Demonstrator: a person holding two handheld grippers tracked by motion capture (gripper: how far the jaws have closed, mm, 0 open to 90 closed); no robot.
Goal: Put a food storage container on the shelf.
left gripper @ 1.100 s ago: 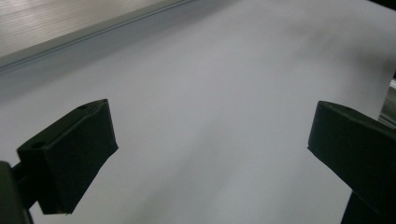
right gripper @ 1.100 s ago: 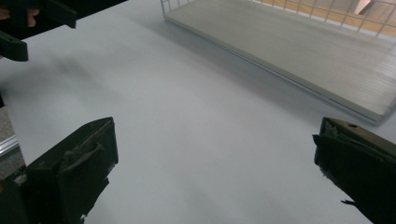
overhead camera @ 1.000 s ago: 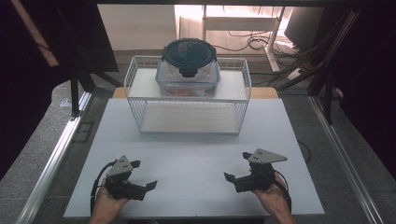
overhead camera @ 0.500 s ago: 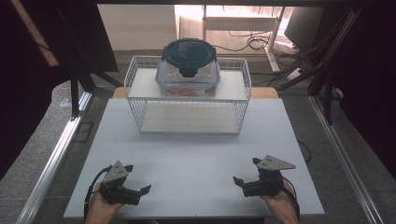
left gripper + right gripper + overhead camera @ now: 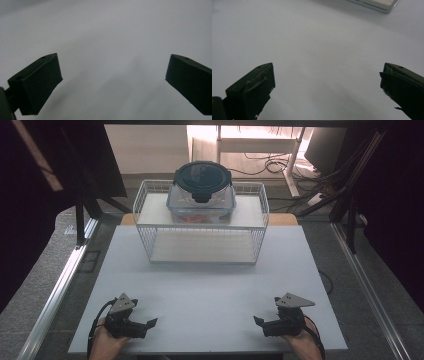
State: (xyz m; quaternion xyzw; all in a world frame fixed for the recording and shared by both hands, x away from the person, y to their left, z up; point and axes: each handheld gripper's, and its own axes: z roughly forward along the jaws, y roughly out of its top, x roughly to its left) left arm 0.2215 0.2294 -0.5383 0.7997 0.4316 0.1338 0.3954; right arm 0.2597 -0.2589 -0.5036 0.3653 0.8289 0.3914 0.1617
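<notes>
A clear food container with a dark round lid (image 5: 202, 190) stands on the top shelf of a white wire basket (image 5: 200, 247) at the far middle of the white table (image 5: 210, 290). My left gripper (image 5: 150, 324) rests low near the table's front left edge, held in a hand, jaws wide open over bare table. My right gripper (image 5: 259, 323) sits near the front right edge, also open, its jaws pointing inward. In the left gripper view the left gripper (image 5: 112, 82) has nothing between its jaws. In the right gripper view the right gripper (image 5: 325, 87) is likewise spread over bare white surface.
A metal rail (image 5: 60, 285) runs along the table's left side and another along the right. Cables and a white frame (image 5: 260, 150) lie on the floor beyond the basket. A pale edge of the basket base (image 5: 374, 3) shows at the top of the right gripper view.
Both hands have drawn back toward the table's front edge, and both grippers now sit lower and nearer me. Their jaws stay open.
</notes>
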